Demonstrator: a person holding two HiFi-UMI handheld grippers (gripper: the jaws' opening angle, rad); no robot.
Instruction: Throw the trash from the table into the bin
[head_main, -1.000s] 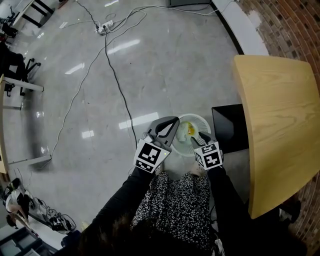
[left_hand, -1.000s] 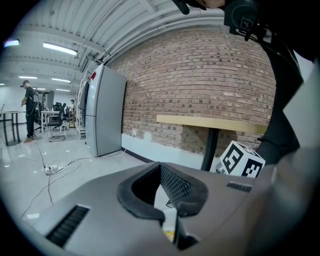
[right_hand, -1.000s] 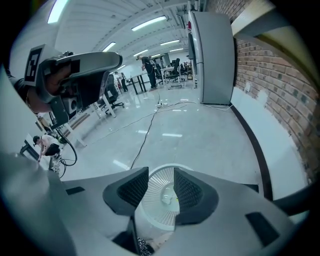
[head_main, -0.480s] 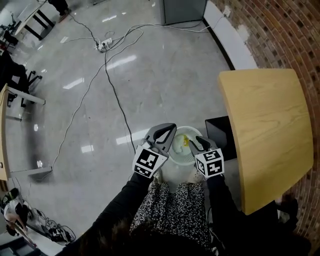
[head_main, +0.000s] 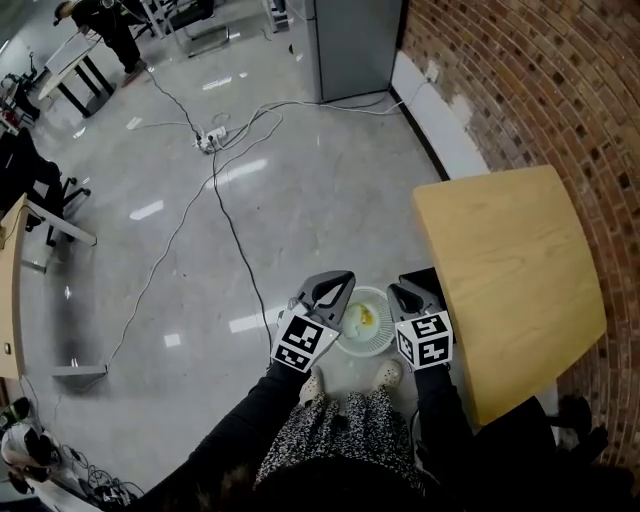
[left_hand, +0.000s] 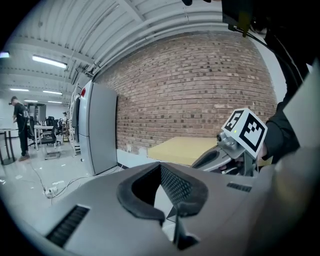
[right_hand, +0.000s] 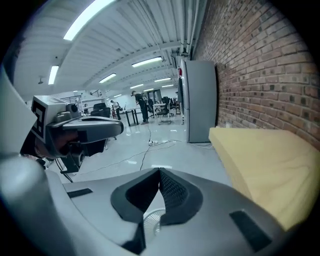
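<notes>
The trash (head_main: 366, 318) – a yellow scrap among some pale bits – lies inside the white round bin (head_main: 364, 352). The bin stands on the glossy grey floor (head_main: 300, 200), just off the left edge of the wooden table (head_main: 510, 270) and near the table corner closest to the person.

In the head view the two grippers frame the bin from above. The left gripper (head_main: 336, 287) has its tip over the bin's left rim. Its jaws are pressed together at the tips, pad against pad. The right gripper (head_main: 402, 295) has its tip over the right rim. Its jaws have just been closing and now meet with only their own pads between them (through the hollow behind the tips its own view shows a piece of the bin's rim below). Each gripper carries its marker cube, held by a dark-sleeved arm.

The person's light shoes (head_main: 386, 372) stand close to the bin. Farther out, black cables (head_main: 225, 215) run across the floor to a power strip (head_main: 209, 138), and a tall grey cabinet (head_main: 355, 45) stands against the brick wall (head_main: 520, 90).
</notes>
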